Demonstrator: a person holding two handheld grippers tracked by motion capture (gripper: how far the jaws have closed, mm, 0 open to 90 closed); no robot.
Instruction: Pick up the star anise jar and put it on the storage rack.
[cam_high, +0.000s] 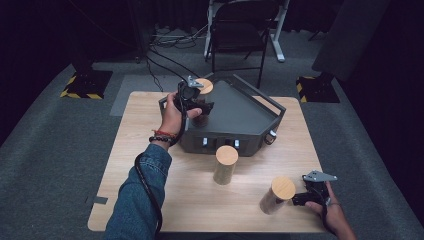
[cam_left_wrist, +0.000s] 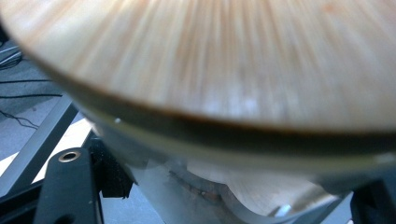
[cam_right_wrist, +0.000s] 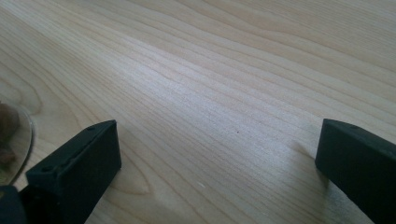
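The left gripper was clamped on a clear jar with a wooden lid, holding it over the near left corner of the dark grey tray at the far side of the counter. In the left gripper view the lid loomed close and blurred above the black jaws. The right gripper rested low near the counter's right front corner, jaws spread wide with bare wood between them, just beside a second jar. A third jar stood in front of the tray.
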